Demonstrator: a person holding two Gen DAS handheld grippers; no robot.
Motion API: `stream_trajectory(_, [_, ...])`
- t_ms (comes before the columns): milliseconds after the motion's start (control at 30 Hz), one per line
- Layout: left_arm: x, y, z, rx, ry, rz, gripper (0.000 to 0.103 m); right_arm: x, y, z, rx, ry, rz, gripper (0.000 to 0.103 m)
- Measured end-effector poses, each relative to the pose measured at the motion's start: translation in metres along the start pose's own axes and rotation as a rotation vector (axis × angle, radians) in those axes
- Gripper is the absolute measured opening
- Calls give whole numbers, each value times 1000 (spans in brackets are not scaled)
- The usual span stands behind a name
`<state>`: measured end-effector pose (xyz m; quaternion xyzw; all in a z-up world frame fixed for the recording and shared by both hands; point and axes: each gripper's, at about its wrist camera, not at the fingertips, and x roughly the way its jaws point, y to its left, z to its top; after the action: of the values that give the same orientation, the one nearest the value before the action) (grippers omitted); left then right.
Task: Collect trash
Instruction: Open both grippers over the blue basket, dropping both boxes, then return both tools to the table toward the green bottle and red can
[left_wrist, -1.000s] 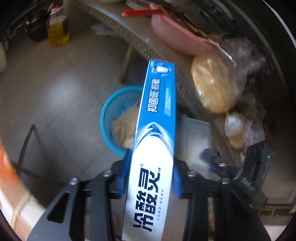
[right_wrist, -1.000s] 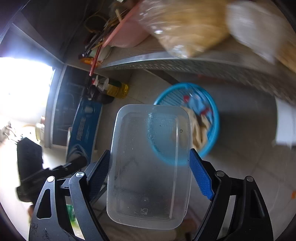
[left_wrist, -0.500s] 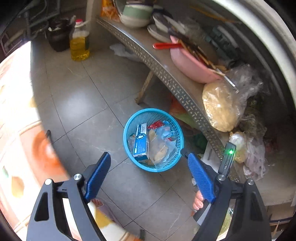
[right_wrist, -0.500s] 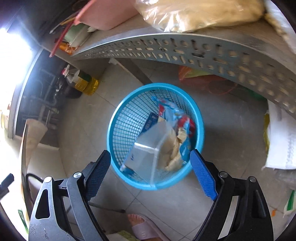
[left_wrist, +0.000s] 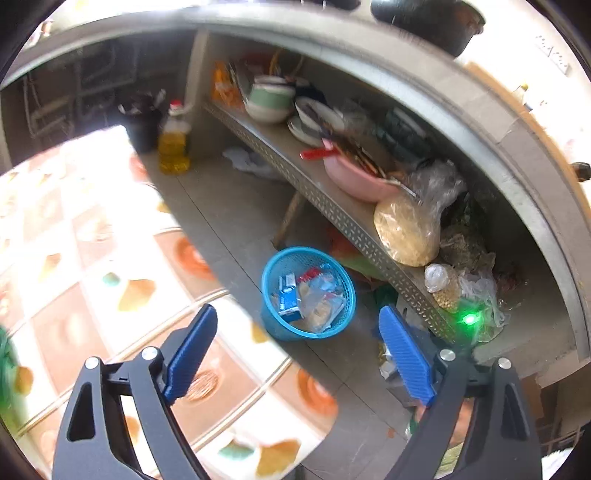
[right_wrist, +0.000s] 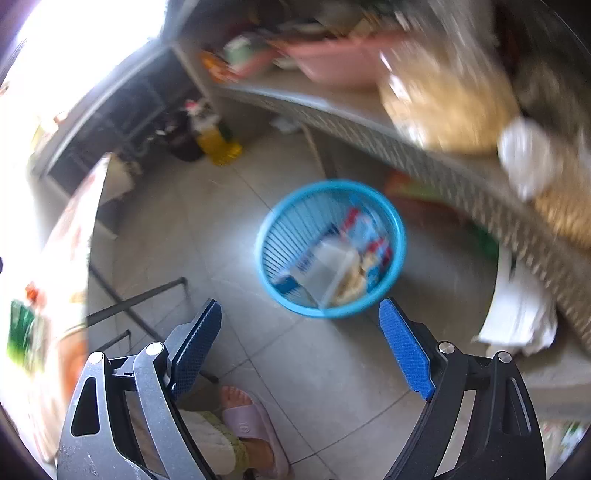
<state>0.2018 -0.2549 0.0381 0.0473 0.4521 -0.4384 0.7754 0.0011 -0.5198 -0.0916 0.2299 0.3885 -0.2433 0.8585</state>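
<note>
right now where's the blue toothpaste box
In the blue basket on the floor below the metal shelf; the toothpaste box lies at its left, beside the clear container.

My right tool (right_wrist: 299, 347) hangs with its jaws wide apart, having just been opening, nothing between them. Ahead of it on the tiled floor (right_wrist: 332, 369) sits the blue basket (right_wrist: 397, 236), with a clear plastic box (right_wrist: 325, 271) lying among wrappers. A slippered foot (right_wrist: 251, 421) shows below.
</note>
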Motion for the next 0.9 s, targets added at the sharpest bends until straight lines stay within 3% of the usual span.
stream_trajectory(233, [-82, 31, -37, -38, -137, 68, 93, -74, 57, 10, -185, -141, 31, 95])
stream_trajectory(433, [-140, 64, -75, -107, -229, 162, 94, -108, 112, 10, -303, -174, 57, 95])
stream_trajectory(667, [-211, 99, -126, -195, -309, 320, 97, -124, 191, -7, -488, -241, -27, 95])
stream_trajectory(900, [-247, 133, -173, -297, -335, 420, 97, -122, 257, -28, -643, -221, 61, 95])
